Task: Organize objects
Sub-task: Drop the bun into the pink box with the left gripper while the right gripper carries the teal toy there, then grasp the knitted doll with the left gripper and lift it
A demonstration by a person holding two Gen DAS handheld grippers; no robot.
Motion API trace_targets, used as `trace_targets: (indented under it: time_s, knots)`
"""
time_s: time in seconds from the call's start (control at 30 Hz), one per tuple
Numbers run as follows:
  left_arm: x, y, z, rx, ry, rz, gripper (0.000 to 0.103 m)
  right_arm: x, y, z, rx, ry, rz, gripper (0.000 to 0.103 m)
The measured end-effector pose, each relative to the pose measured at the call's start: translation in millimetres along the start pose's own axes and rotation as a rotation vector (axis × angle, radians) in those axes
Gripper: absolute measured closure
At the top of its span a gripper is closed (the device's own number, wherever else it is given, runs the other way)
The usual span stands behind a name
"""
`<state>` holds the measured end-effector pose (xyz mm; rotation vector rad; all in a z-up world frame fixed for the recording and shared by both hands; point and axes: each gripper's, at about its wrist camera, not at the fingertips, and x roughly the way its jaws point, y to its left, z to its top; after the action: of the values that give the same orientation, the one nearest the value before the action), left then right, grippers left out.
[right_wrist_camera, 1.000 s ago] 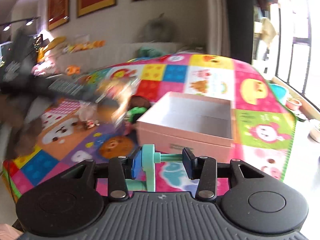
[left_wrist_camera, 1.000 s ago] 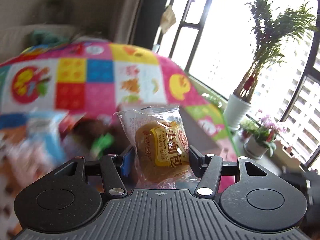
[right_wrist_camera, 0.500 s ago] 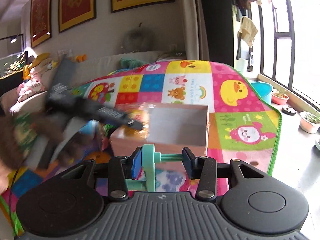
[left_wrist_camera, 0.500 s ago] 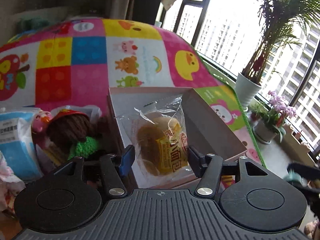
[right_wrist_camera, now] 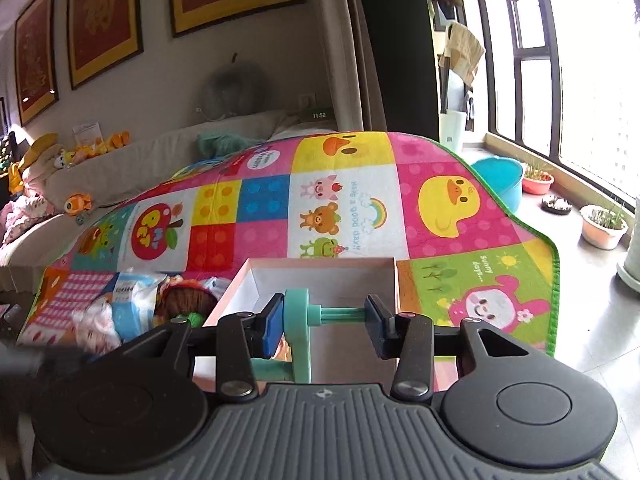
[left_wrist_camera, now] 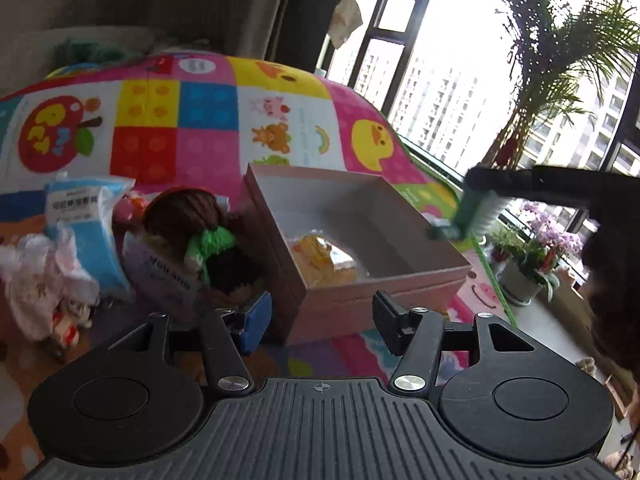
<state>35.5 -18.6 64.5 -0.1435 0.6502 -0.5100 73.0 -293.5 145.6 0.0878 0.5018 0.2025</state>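
Observation:
A pink open box (left_wrist_camera: 384, 286) sits on the colourful play mat (left_wrist_camera: 208, 120). A wrapped bread bun (left_wrist_camera: 322, 262) lies inside it near the front left. My left gripper (left_wrist_camera: 318, 318) is open and empty, just in front of the box's near wall. My right gripper (right_wrist_camera: 324, 320) is shut on a teal plastic toy (right_wrist_camera: 304, 328) and hovers over the box (right_wrist_camera: 320, 276). From the left wrist view the right gripper with the teal toy (left_wrist_camera: 476, 210) shows above the box's right rim.
Left of the box lie a brown-haired doll with a green scarf (left_wrist_camera: 196, 228), a blue packet (left_wrist_camera: 86, 224), a white packet (left_wrist_camera: 160, 276) and a small soft toy (left_wrist_camera: 44, 284). Potted plants (left_wrist_camera: 532, 256) stand by the window at right. A sofa (right_wrist_camera: 120, 168) lies behind the mat.
My left gripper opened and let the bread bun go into the box, then drew back. My right gripper moved over the box with the teal toy.

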Motion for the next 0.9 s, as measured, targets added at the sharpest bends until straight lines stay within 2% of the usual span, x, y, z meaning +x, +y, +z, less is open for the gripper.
trace_targets:
  time_s: [0.07,0.13,0.2,0.33,0.43,0.57,0.73,0.87,0.9]
  knots:
    - [-8,3,-16,-0.018,0.008,0.0,0.042,25,1,19,0.036,-0.026,-0.012,0.061]
    - [-15,7,-29,-0.02,0.012,0.029,0.042,43,1,33,0.064,-0.093,-0.002,0.059]
    - [-25,17,-38,-0.035,0.007,0.073,0.042,61,4,38,0.068,-0.091,-0.042,0.054]
    - [-39,48,-36,-0.132,-0.038,0.136,0.042,59,10,8,0.055,-0.057,-0.014,0.04]
    - [-33,58,-19,-0.186,-0.048,0.112,0.042,41,21,-33,-0.045,-0.059,-0.034,0.038]
    - [-3,57,18,-0.205,-0.077,0.084,0.042,16,26,-87,-0.083,-0.023,-0.013,0.034]
    - [61,70,59,-0.255,-0.02,0.171,0.042,-2,19,-129,-0.004,0.017,0.03,0.031]
    - [106,74,73,-0.229,0.045,0.25,0.042,-12,20,-140,-0.011,-0.051,0.029,0.029]
    - [114,72,76,-0.211,0.05,0.269,0.042,-15,20,-140,-0.014,-0.072,0.033,0.022]
